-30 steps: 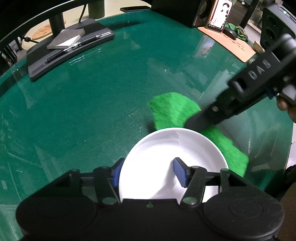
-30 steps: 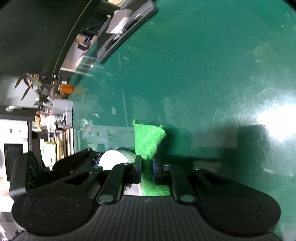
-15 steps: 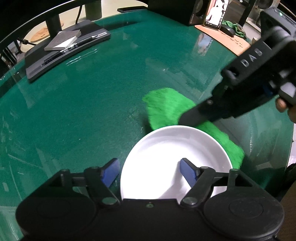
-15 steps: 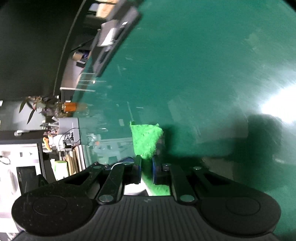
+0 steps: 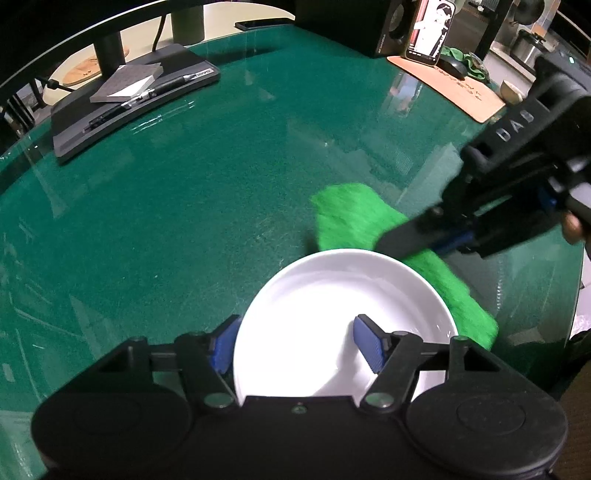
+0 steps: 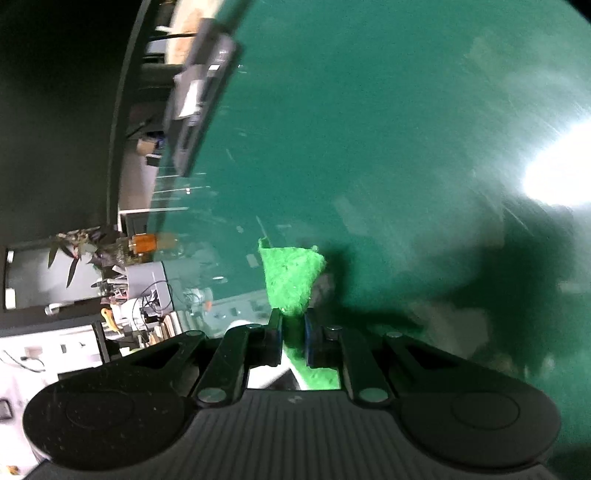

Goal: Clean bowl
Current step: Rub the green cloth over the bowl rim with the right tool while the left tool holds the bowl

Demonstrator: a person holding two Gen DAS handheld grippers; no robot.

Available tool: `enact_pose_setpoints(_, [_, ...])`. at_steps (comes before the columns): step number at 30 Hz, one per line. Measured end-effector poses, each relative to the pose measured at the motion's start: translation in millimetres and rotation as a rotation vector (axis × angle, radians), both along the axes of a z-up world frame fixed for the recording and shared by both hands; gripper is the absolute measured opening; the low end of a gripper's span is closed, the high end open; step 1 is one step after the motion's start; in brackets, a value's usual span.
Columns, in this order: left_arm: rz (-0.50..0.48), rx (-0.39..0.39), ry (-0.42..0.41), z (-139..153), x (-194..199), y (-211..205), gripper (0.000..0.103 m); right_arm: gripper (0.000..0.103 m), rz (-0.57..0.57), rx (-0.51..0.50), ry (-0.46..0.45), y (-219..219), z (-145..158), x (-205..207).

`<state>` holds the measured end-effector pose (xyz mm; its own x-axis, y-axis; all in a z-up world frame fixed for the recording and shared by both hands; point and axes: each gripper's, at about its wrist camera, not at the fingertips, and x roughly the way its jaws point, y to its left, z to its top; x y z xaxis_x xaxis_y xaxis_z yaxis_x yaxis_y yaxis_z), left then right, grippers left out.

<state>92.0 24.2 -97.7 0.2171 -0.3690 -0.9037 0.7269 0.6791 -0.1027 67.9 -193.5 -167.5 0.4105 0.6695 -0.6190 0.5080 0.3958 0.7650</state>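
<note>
1. The left gripper (image 5: 299, 341) has its jaws spread wide, 1 blue pad outside the near-left rim of the white bowl (image 5: 343, 317) and the other pad over the bowl's inside; neither pad clearly presses the rim.
2. The bowl sits on the green counter (image 5: 184, 206), directly ahead of and partly beneath the left jaws, and its inside looks bare and white.
3. The right gripper (image 6: 293, 334) has its jaws closed on a bright green cloth (image 6: 291, 278), which sticks out ahead of the fingertips in a wedge shape.
4. In the left wrist view the right gripper (image 5: 384, 245) comes in from the right, its dark fingers lying across the cloth (image 5: 351, 218) just beyond the far rim of the bowl.
5. The cloth runs along the far-right outside of the bowl, 1 end ahead of the left jaws and the other trailing down past the bowl's right side; whether it touches the rim is unclear.
6. In the right wrist view a sliver of the bowl (image 6: 240, 324) shows just left of the closed jaws, and the view is blurred.
7. Far ahead of the left jaws, to the left, a black monitor base (image 5: 129, 107) carries a grey notepad (image 5: 127, 79) and a pen (image 5: 122, 105).
8. Far ahead to the right stand a dark speaker (image 5: 354, 26) and a phone (image 5: 430, 31) with a lit screen, beside a tan mat (image 5: 454, 88).
</note>
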Motion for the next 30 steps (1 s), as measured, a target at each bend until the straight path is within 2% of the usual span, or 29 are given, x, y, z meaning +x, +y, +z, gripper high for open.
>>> enact_pose_setpoints(5, [0.005, 0.001, 0.001, 0, 0, -1, 0.065, 0.014, -0.027, 0.001, -0.032, 14, 2, 17])
enact_pose_setpoints(8, [0.008, 0.001, 0.0, 0, 0, 0, 0.065, 0.014, -0.05, 0.037, -0.044, 19, 1, 24])
enact_pose_setpoints(10, [0.008, 0.0, -0.001, 0, -1, 0, 0.065, 0.014, -0.065, 0.043, -0.037, 15, 0, 19])
enact_pose_setpoints(15, [0.001, 0.0, -0.003, 0, 0, 0, 0.066, 0.014, -0.151, 0.099, 0.066, -2, -12, -8])
enact_pose_setpoints(25, [-0.014, 0.008, 0.0, 0, -1, -2, 0.069, 0.014, -0.152, 0.104, 0.013, 15, -14, 11])
enact_pose_setpoints(30, [-0.023, 0.009, -0.005, -1, -2, -3, 0.071, 0.014, -0.156, 0.105, 0.069, -2, -19, -9])
